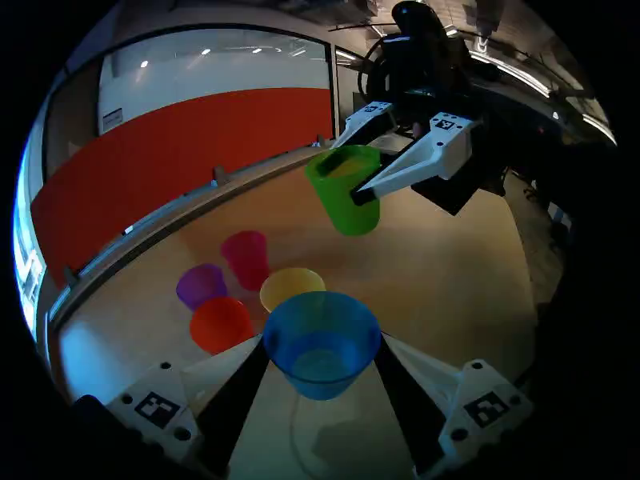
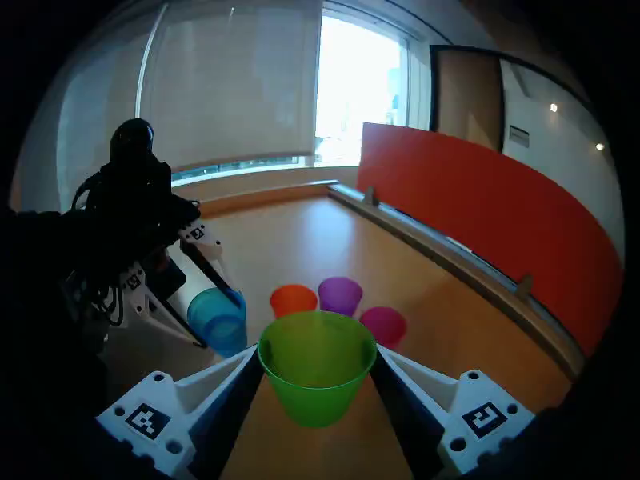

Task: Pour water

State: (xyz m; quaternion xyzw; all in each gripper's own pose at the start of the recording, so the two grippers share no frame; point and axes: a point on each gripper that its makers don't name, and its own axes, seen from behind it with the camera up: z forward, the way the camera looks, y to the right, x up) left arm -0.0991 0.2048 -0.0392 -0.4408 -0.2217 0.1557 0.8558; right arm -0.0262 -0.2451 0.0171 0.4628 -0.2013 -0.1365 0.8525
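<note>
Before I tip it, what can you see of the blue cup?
The blue cup is translucent plastic, tapered, with a wide open rim. It sits roughly upright between the fingers of the left gripper, which press both its sides. A little water seems to lie in its bottom. It touches none of the cups on the wooden table.

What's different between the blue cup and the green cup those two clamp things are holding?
The blue cup sits in the left gripper, the green cup in the right gripper. The blue cup seems to hold a little water at its bottom; the green cup looks empty inside. Both have the same tapered plastic shape, roughly upright, open end up, held above the wooden table.
</note>
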